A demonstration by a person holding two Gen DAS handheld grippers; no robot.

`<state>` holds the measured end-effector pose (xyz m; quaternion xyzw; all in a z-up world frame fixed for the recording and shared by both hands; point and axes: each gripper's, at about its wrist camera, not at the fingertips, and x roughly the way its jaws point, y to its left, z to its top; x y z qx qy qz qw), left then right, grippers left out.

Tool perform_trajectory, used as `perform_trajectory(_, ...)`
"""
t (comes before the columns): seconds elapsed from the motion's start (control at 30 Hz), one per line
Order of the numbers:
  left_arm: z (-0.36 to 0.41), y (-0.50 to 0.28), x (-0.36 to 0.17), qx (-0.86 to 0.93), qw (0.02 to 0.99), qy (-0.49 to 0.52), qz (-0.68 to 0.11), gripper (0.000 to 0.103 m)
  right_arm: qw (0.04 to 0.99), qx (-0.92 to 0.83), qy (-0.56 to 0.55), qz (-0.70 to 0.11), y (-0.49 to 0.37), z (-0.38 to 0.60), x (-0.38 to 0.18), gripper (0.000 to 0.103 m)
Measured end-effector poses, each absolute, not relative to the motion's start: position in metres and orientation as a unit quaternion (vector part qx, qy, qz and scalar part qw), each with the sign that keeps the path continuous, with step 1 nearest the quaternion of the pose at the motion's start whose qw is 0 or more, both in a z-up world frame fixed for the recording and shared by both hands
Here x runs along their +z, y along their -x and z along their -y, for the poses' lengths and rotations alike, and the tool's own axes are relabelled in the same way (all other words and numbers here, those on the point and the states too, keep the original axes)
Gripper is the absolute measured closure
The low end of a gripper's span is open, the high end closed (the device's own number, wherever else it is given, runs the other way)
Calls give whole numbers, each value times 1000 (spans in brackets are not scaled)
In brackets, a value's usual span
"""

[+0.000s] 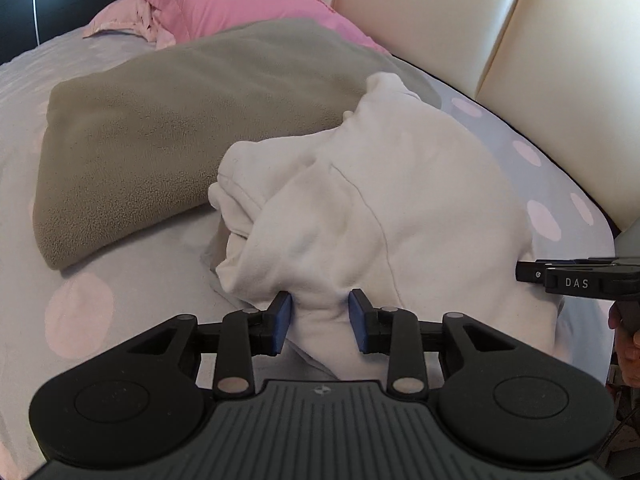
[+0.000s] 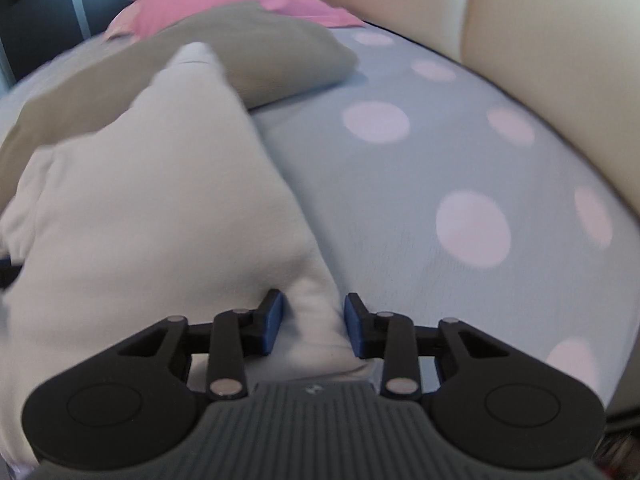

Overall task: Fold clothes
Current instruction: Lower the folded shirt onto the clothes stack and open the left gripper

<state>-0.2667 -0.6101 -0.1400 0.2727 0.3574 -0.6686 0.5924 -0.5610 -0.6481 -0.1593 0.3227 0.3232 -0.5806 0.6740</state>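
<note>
A crumpled white garment point(image 1: 360, 208) lies on the bed's polka-dot sheet point(image 1: 80, 304). My left gripper point(image 1: 320, 316) is shut on a bunch of its near edge, cloth pinched between the blue pads point(image 1: 284, 320). In the right wrist view the same white garment point(image 2: 152, 216) spreads to the left, blurred. My right gripper point(image 2: 314, 322) is shut on its near right corner, cloth between the blue pads point(image 2: 354, 326). The right gripper's tip also shows at the right edge of the left wrist view point(image 1: 576, 280), beside the garment.
A folded olive-grey fleece blanket point(image 1: 168, 132) lies just behind and left of the garment. A pink pillow point(image 1: 224, 4) sits at the back. A cream padded headboard point(image 1: 500, 52) bounds the bed on the right. The dotted sheet point(image 2: 460, 180) stretches to the right of the garment.
</note>
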Motion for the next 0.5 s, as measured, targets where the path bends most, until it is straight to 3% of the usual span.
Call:
perform_trajectory(0.23, 586, 266, -118, -674, 607, -244, -342, 72, 669, -592, -315, -320, 557, 634, -136, 62)
perform_trajectory(0.43, 554, 276, -97, -713, 583, -210, -328, 72, 723, -565, -272, -290, 546, 593, -99, 59)
perform_trajectory(0.5, 547, 286, -95, -725, 571, -206, -325, 67, 741, -542, -274, -285, 542, 583, -95, 56)
